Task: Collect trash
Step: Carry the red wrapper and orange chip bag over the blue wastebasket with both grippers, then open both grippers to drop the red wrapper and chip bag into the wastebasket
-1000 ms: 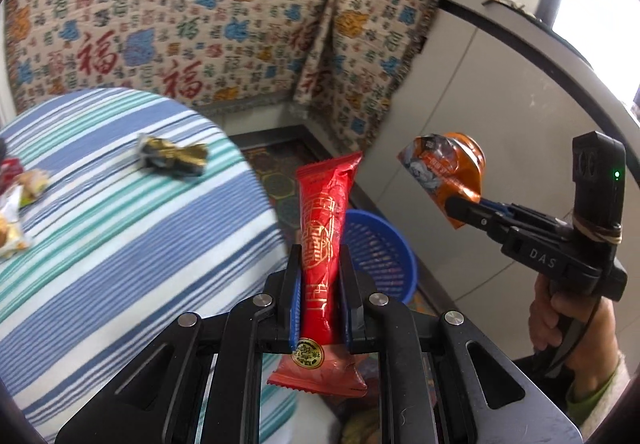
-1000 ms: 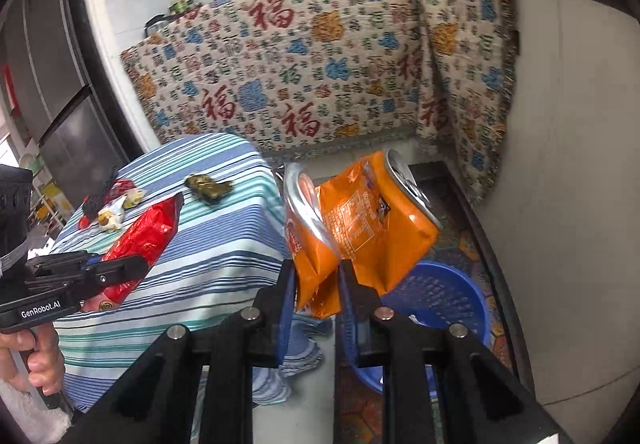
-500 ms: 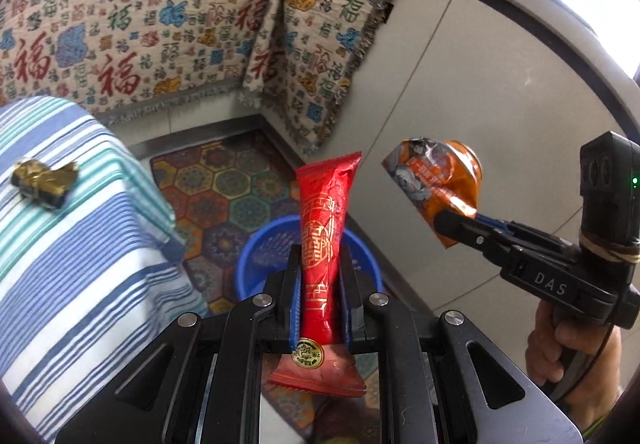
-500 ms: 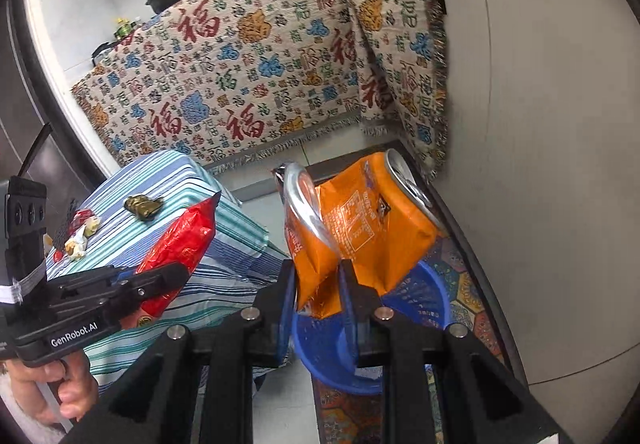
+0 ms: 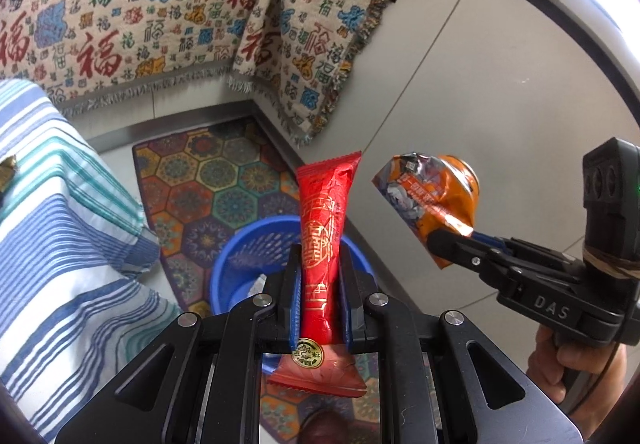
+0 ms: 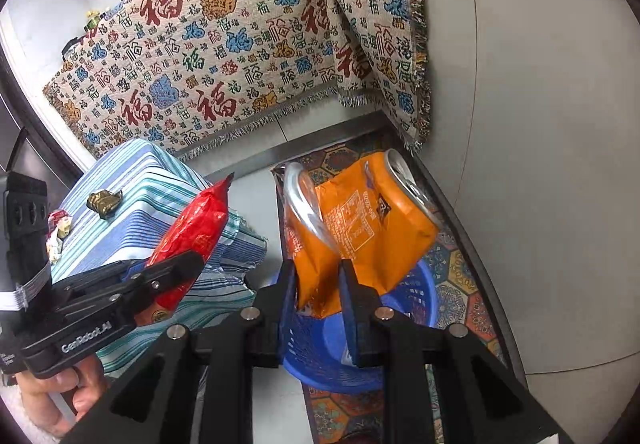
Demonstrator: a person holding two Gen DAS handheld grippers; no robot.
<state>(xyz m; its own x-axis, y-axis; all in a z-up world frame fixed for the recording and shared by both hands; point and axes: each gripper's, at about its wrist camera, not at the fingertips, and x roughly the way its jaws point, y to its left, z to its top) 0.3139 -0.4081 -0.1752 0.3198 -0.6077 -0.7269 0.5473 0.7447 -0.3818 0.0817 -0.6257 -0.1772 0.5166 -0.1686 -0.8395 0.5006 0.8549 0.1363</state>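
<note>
My left gripper [image 5: 319, 264] is shut on a long red snack wrapper [image 5: 324, 228], held upright above the blue basket [image 5: 240, 256] on the floor. My right gripper [image 6: 319, 268] is shut on a crushed orange can [image 6: 360, 220], held over the same blue basket [image 6: 416, 292]. In the left wrist view the right gripper [image 5: 436, 244] and the can [image 5: 432, 196] hang to the right of the wrapper. In the right wrist view the left gripper [image 6: 192, 260] and the red wrapper [image 6: 192, 232] are at the left.
A blue-striped table [image 6: 152, 180] at the left carries a gold-black wrapper [image 6: 104, 200] and more wrappers [image 6: 58, 228]. A patterned mat [image 5: 208, 180] lies under the basket. Grey cabinet fronts [image 5: 480, 104] stand at the right, and a patterned cloth [image 5: 160, 4] hangs behind.
Both grippers have moved from beside the table to over the blue basket, still holding the wrapper and the can. The table has slid to the left of both views.
</note>
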